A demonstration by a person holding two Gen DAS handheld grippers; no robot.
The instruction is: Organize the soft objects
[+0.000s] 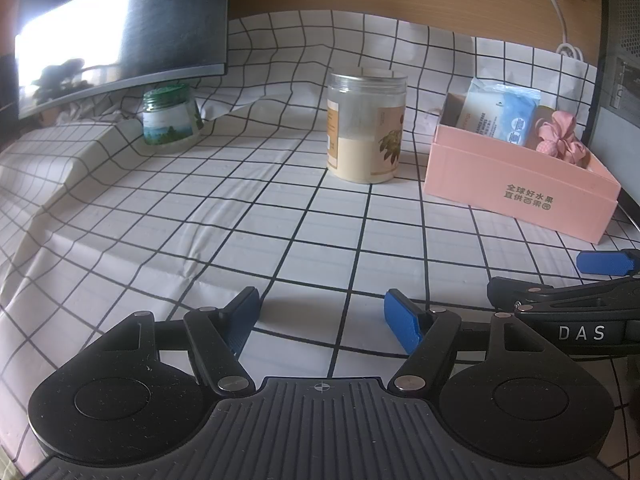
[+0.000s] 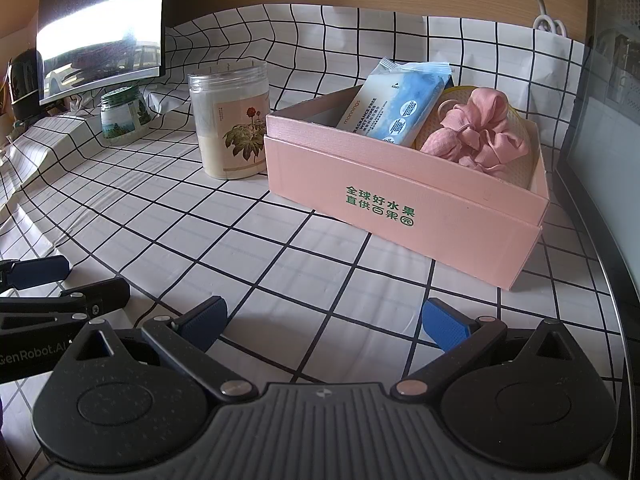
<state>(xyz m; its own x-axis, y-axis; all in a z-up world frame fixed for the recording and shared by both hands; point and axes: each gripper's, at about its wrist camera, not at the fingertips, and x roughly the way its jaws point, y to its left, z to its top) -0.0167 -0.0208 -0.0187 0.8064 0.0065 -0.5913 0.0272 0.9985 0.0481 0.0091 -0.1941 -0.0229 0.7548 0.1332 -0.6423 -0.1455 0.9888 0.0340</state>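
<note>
A pink cardboard box with green print sits on the checked tablecloth at the right; it also shows in the left wrist view. Inside it a blue-and-white wet wipes pack leans upright, also seen from the left. Beside the pack lies a pink fabric scrunchie, also seen from the left, on something yellow. My left gripper is open and empty, low over the cloth. My right gripper is open and empty in front of the box.
A tall clear jar of cream powder stands left of the box. A small green-lidded jar sits under a dark monitor. A white cable hangs at the back right. A dark appliance borders the right edge.
</note>
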